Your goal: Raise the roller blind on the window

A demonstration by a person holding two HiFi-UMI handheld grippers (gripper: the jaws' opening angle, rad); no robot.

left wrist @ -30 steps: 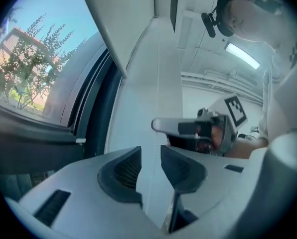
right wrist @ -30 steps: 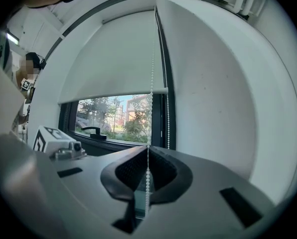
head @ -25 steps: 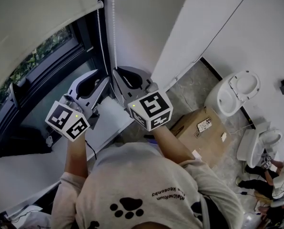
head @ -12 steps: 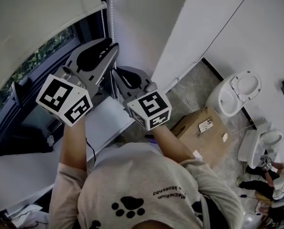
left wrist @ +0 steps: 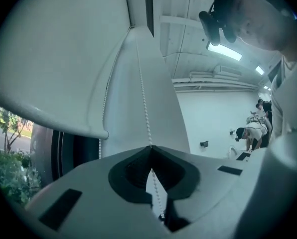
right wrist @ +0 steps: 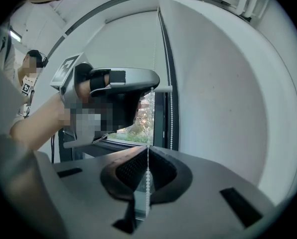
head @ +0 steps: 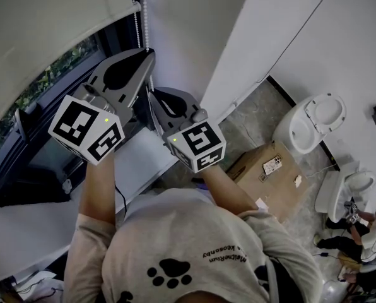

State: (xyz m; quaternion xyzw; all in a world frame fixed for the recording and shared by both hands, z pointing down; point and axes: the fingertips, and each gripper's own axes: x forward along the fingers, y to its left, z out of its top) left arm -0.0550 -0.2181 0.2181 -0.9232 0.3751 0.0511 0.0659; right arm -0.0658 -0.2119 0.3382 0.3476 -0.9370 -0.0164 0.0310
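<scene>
By the window (head: 49, 74), over stone floor (head: 257, 115), right tongs (right wrist: 148, 148) and just-closed left tongs (left wrist: 150, 147) pinch the chain (left wrist: 144, 102).

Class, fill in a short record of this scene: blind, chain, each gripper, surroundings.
roller blind: partly lowered, window glass showing beneath
bead chain: hangs beside the blind's edge
left gripper: jaws just closed on bead chain, above the right
right gripper: jaws shut on bead chain, lower down
surroundings: toilet and cardboard box on floor
</scene>
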